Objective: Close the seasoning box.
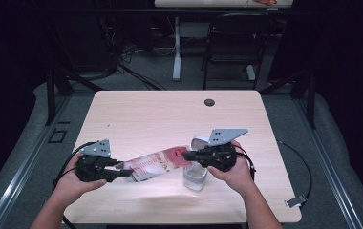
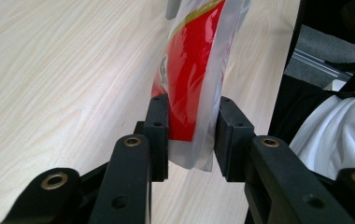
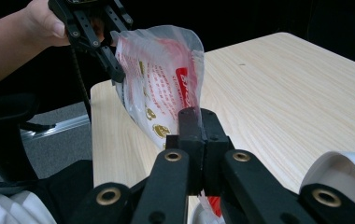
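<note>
A person stands at a pale wooden desk (image 1: 146, 109) with a gripper in each hand, and a red and white plastic bag (image 1: 158, 163) is stretched between the two, lifted off the desk surface.

The left gripper (image 1: 122, 172) has one end of the bag. In the left gripper view its two fingers (image 2: 159, 135) stand partly apart with the bag's sealed end (image 2: 192, 107) between them: the left finger lies against the red side, while whether the right finger touches the clear plastic cannot be told. The bag hangs on edge there, running away from the camera above the desk.

The right gripper (image 1: 187, 155) has the other end. In the right gripper view its fingers (image 3: 190, 126) are pressed fully together, pinching a thin edge of the bag (image 3: 161, 79), which bulges open towards the left gripper (image 3: 112, 63) farther off.

Just below the right gripper, a small clear tub (image 1: 195, 177) stands on the desk near its front edge, and a white lid (image 1: 199, 141) shows beside the gripper's grey plate. In the right gripper view the white rim (image 3: 339, 175) sits at the lower right corner.
</note>
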`<state>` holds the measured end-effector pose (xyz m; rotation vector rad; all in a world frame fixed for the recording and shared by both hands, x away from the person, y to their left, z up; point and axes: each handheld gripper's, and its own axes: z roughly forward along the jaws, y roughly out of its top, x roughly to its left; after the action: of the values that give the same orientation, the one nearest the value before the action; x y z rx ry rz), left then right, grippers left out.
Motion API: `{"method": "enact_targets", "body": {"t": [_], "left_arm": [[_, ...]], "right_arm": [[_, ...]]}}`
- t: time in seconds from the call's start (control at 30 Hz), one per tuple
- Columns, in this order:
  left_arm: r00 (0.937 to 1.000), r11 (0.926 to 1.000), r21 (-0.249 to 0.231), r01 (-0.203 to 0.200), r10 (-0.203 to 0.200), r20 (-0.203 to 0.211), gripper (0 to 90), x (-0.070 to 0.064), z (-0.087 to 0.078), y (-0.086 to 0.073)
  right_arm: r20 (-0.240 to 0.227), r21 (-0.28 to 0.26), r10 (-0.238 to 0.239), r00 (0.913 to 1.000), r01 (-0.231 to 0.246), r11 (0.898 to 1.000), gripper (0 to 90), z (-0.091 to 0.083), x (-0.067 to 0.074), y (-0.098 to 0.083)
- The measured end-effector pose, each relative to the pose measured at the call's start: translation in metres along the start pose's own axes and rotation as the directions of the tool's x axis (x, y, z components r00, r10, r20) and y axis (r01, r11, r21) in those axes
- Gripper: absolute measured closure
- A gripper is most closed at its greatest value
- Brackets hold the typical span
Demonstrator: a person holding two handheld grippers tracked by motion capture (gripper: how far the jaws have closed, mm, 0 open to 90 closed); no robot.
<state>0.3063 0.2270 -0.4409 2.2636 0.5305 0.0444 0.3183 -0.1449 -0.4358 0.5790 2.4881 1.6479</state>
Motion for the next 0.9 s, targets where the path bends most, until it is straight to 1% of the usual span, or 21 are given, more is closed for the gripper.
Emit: {"method": "enact_targets", "body": {"t": [0.17, 0.23, 0.37, 0.67, 0.77, 0.9], "left_arm": [[1.0000, 1.0000, -0.009, 0.001, -0.001, -0.006, 70.2, 0.001, -0.004, 0.003], [1.0000, 1.0000, -0.009, -0.003, 0.003, -0.007, 70.4, 0.001, -0.005, 0.005], [0.9999, 0.9999, -0.017, -0.003, 0.003, -0.013, 70.7, 0.002, -0.006, 0.007], [0.9998, 0.9996, -0.027, -0.006, 0.005, -0.018, 71.1, 0.002, -0.009, 0.011], [0.9997, 0.9994, -0.032, -0.011, 0.010, -0.020, 71.3, 0.003, -0.010, 0.014], [0.9998, 0.9993, -0.036, -0.008, 0.007, -0.019, 71.5, 0.003, -0.010, 0.016]], "right_arm": [[0.003, 0.002, 0.004, 1.0000, -0.004, 1.000, 90.0, 0.000, -0.001, -0.001], [0.009, 0.013, 0.004, 0.9999, -0.004, 1.000, 90.0, 0.000, -0.002, -0.002], [0.012, 0.016, 0.010, 0.9999, -0.010, 1.000, 90.0, 0.000, -0.003, -0.004], [0.012, 0.013, 0.018, 0.9998, -0.018, 1.000, 90.0, -0.001, -0.005, -0.006], [0.009, 0.009, 0.028, 0.9996, -0.029, 1.000, 90.0, -0.002, -0.006, -0.007], [0.012, 0.010, 0.030, 0.9995, -0.030, 0.999, 90.0, -0.003, -0.006, -0.008]]}}
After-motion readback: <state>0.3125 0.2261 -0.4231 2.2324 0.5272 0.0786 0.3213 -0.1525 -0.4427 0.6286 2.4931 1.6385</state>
